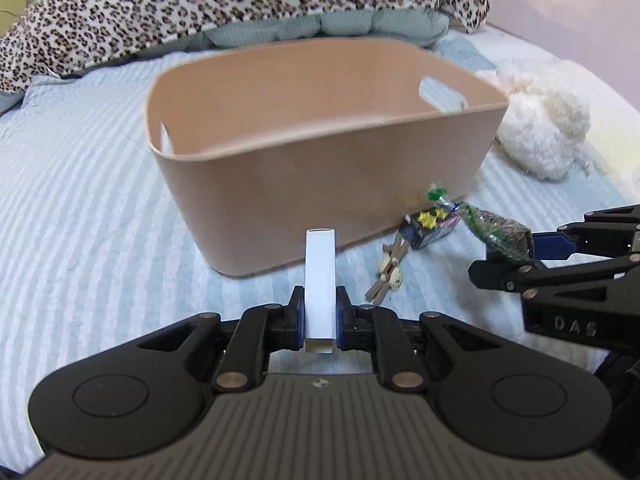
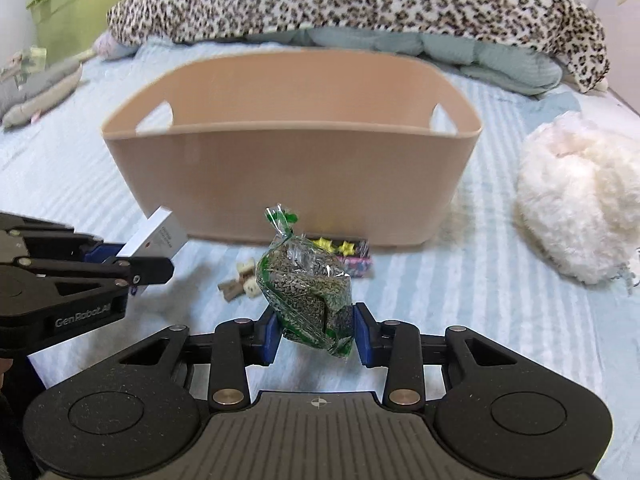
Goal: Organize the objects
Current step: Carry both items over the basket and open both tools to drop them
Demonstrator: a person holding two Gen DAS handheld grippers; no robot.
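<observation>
A beige basket [image 2: 288, 184] is seen on a pale blue striped bed [image 2: 460, 280]. A leopard-spotted blanket [image 2: 360, 0], a white box [image 1: 319, 280] and a green-and-clear bag [image 2: 308, 292] are shown.

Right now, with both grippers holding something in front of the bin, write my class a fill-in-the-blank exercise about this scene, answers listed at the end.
1. The left gripper is shut on a slim ____ box.
2. The right gripper clamps a crinkly bag printed in the colour ____.
3. The beige bin stands on a striped ____.
4. The small dark box with yellow stars lies ____ the bin, not in it.

Missing words: white; green; bed; in front of
</observation>
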